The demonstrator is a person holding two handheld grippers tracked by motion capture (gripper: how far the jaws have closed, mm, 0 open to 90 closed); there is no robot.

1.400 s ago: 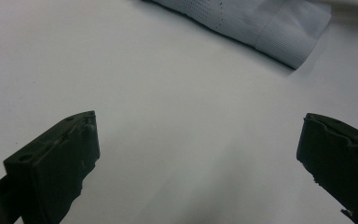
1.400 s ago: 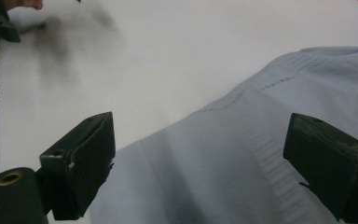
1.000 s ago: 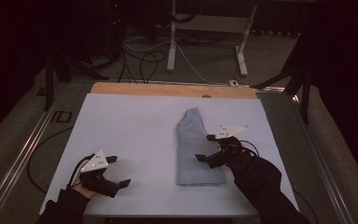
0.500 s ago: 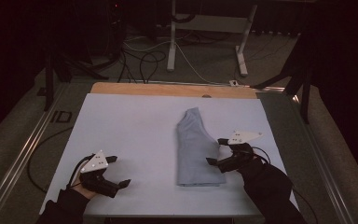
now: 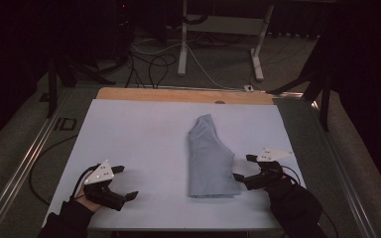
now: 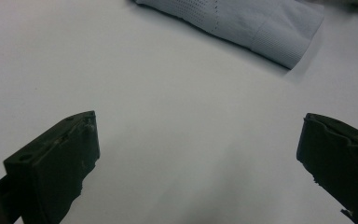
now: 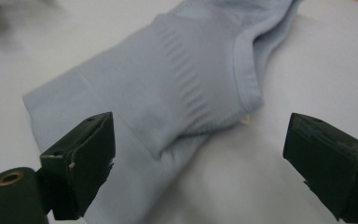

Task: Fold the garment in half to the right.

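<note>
A pale blue folded garment [image 5: 210,157] lies on the white table cover [image 5: 139,139], right of centre, long side running away from me. My right gripper [image 5: 242,167] stands open just off its right edge near the front corner, jaws wide apart with nothing between them. In the right gripper view the garment [image 7: 177,98] spreads ahead, ribbed band and folded edge visible. At the front left, my left gripper [image 5: 125,181] rests open on the bare cover, well apart from the cloth. The garment's hem [image 6: 261,28] shows at the top of the left gripper view.
A wooden strip [image 5: 183,95] runs along the table's far edge. Metal rails [image 5: 25,163] border the left and right sides. Cables and a white stand's legs [image 5: 218,44] lie on the dark floor beyond.
My right gripper has drawn back to the right and toward me, off the garment's edge. The garment lies flat as before. The left gripper has stayed put.
</note>
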